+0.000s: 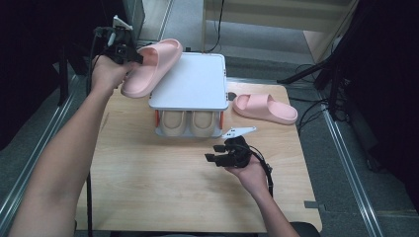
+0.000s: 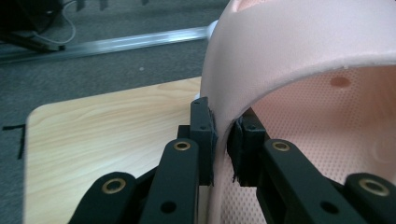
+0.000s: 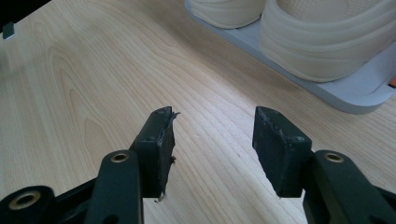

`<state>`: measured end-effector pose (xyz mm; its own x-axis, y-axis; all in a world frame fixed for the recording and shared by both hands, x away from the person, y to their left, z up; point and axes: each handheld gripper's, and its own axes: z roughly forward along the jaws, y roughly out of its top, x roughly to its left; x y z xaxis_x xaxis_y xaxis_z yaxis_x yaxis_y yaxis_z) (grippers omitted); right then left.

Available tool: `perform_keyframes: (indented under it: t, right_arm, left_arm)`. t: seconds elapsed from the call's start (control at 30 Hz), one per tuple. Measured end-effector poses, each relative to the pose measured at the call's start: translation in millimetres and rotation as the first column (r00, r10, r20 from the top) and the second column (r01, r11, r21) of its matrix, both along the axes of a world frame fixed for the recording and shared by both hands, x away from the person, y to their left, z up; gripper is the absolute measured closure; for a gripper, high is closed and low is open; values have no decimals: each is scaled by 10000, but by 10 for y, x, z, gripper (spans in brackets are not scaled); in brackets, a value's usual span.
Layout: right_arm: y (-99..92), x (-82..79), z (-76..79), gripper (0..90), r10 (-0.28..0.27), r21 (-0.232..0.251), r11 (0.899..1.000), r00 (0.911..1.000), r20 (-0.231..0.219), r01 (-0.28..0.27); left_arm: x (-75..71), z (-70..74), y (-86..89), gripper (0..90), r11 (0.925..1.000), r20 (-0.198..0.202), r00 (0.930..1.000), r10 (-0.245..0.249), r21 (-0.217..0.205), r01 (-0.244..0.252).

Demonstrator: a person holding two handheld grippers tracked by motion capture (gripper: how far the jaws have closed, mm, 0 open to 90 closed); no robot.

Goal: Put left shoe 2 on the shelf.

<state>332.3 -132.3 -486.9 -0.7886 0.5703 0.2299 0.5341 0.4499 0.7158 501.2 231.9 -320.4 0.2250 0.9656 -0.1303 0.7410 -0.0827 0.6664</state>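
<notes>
Foam is what the left gripper [image 1: 129, 55] is clamped on: its jaws pinch the side wall of the strap of a pink slide sandal [image 1: 150, 67], one pad outside and one inside the arch, holding the sandal up in the air just left of the two-tier shoe rack [image 1: 190, 84]. My guess is it's headed for the rack's flat white top, so the trick is keeping the sole level and setting it down fully on the shelf, since that thin strap grip could let the sandal swing or twist. That strap looks soft, matte and rounded, with a dimpled footbed [image 2: 322, 140] just past the inner pad. On the lower shelf, ahead of the right gripper [image 1: 216, 152], sits a pair of chunky cream slides [image 1: 189, 123], ribbed and puffy. That right one hangs with its jaws apart and nothing between them, over the pale wood-grain table [image 1: 148, 187]. Further right and beyond it lies the second pink sandal [image 1: 265, 108], flat on the table, probably next.
</notes>
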Motion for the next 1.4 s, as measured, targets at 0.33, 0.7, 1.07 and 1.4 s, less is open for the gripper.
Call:
perform_keyframes:
  t: [0.33,0.7,1.07,1.4]
  right_arm:
    - [-53,-1,8,490,-92,-20,10000,10000,7,92]
    - [-113,-23,6,490,-250,-68,9997,9997,17,250]
    - [-105,-30,-13,488,-273,-166,9995,9996,14,273]
    - [-104,-28,-14,487,-286,-173,9994,9996,23,287]
  left_arm:
    - [134,-115,-334,805,9992,-131,9991,-405,51,406]
    - [94,-163,-458,741,9974,-199,9980,-602,388,610]
    - [-30,-124,-478,652,9941,-640,9922,-1072,104,1081]
    - [-75,-99,-447,593,9905,-450,9896,-1366,-188,1359]
